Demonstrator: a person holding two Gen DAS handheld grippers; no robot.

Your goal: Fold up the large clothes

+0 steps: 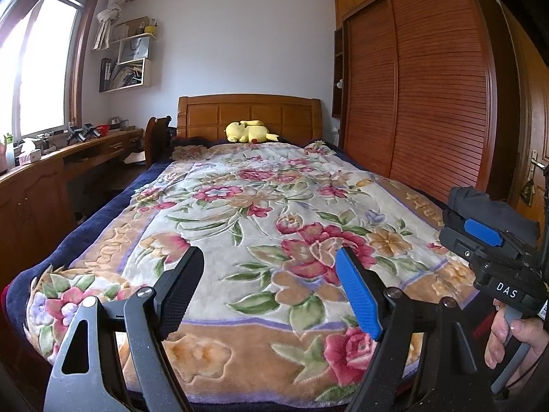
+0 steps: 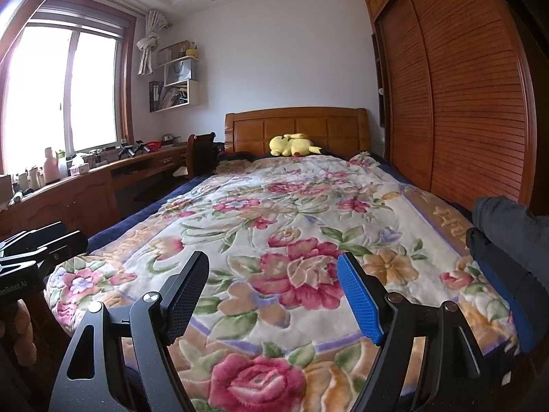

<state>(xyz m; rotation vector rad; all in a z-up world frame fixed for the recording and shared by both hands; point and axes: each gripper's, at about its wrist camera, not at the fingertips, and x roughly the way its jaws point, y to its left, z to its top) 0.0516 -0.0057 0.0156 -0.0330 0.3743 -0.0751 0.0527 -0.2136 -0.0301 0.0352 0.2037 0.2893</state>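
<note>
A dark grey garment (image 2: 504,230) lies bunched on the right edge of the bed, over the floral blanket (image 2: 274,213). In the left wrist view the garment (image 1: 480,202) sits just behind my right gripper (image 1: 463,226), which a hand (image 1: 511,336) holds. My right gripper (image 2: 273,256) is open above the foot of the bed, with nothing between its black and blue pads and the garment off to its right. My left gripper (image 1: 269,252) is open too, empty, hovering over the blanket (image 1: 260,206). Its black fingers (image 2: 51,243) show at the far left of the right wrist view.
A yellow plush toy (image 1: 247,132) lies by the wooden headboard (image 1: 250,113). A slatted wooden wardrobe (image 1: 429,86) runs along the bed's right side. On the left stand a long desk (image 1: 51,161) under the window and a chair (image 1: 156,137).
</note>
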